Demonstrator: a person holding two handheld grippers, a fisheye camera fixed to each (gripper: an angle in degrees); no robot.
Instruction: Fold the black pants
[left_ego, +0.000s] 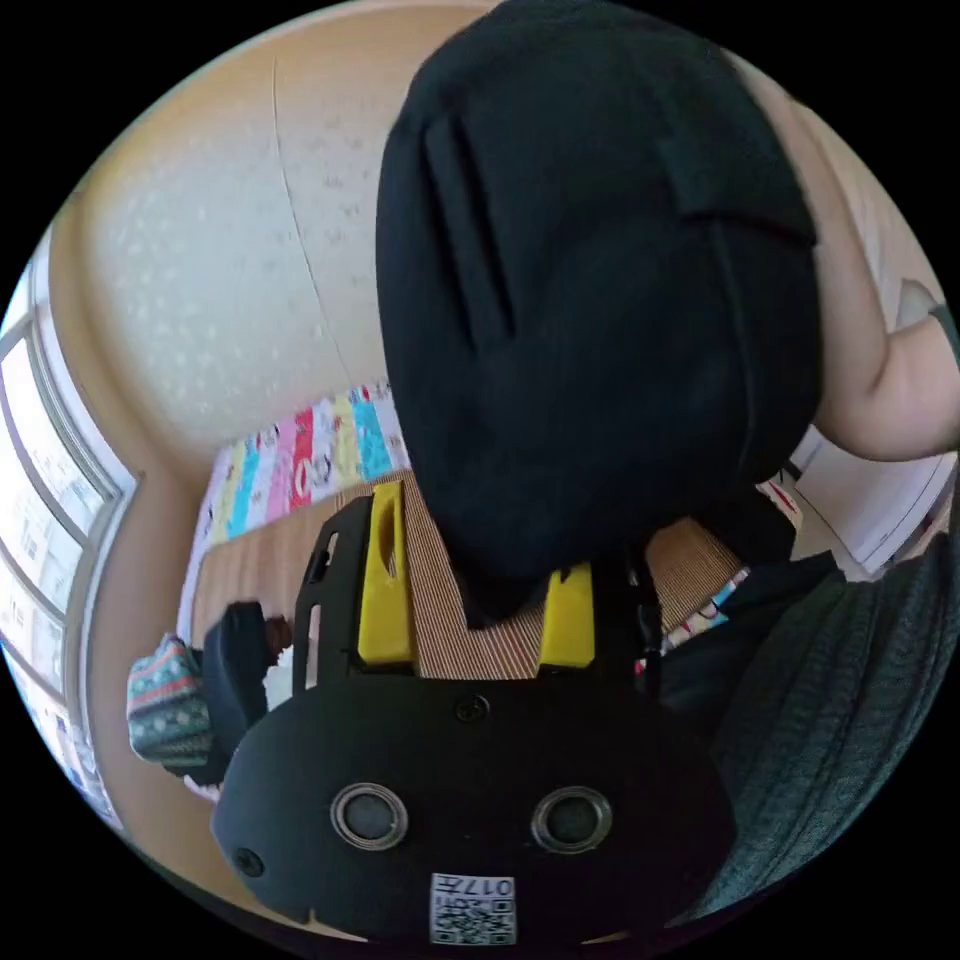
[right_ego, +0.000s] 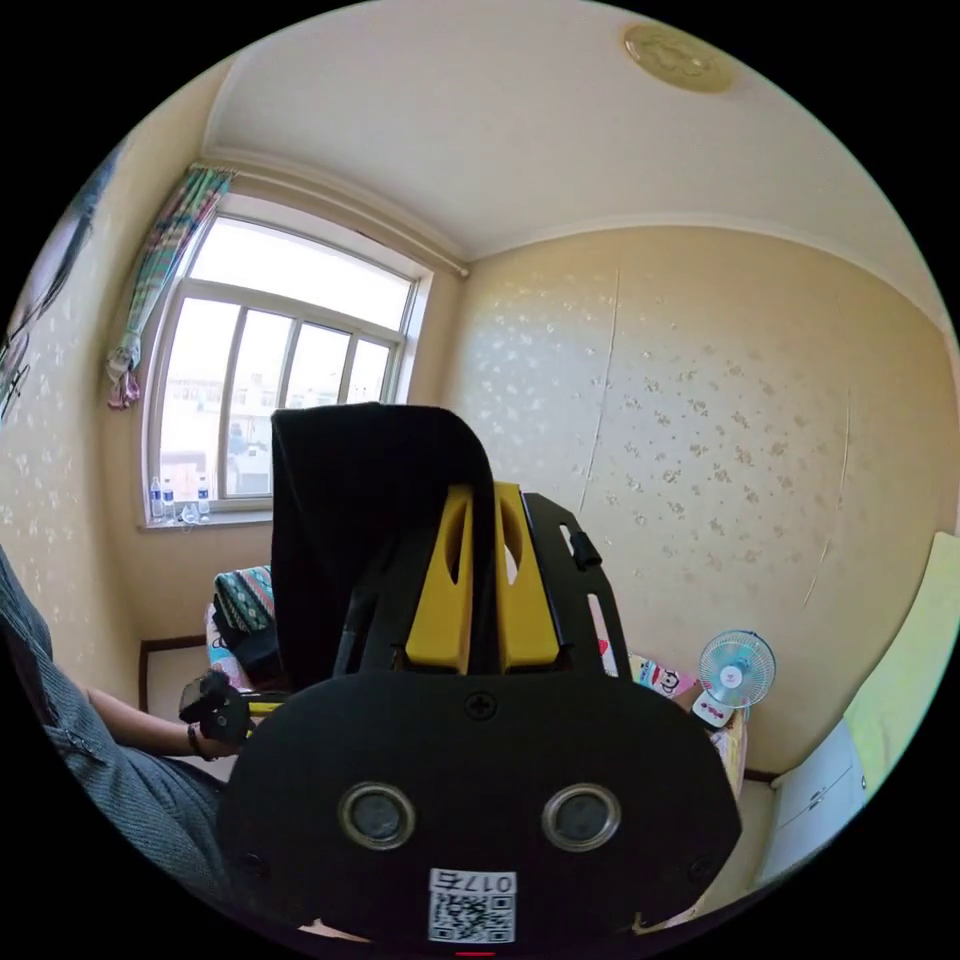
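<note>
In the left gripper view, the black pants (left_ego: 600, 300) hang in the air above a bed with a ribbed mat (left_ego: 450, 620), close to the camera. The left gripper (left_ego: 478, 585) stands open, its yellow jaws well apart; the lower edge of the cloth dips between them, but neither jaw presses on it. The fabric looks soft and rather thick, with a seam and a pocket flap, and it falls in loose folds. I judge it light and limp, not slippery. A good place to take hold would be the thick hem or waistband.

In the right gripper view, the right gripper (right_ego: 482, 590) is clenched on an edge of the same pants, which drape over its left side like a curtain, matte and dark. A window (right_ego: 280, 380) and a small fan (right_ego: 735, 672) stand behind.
</note>
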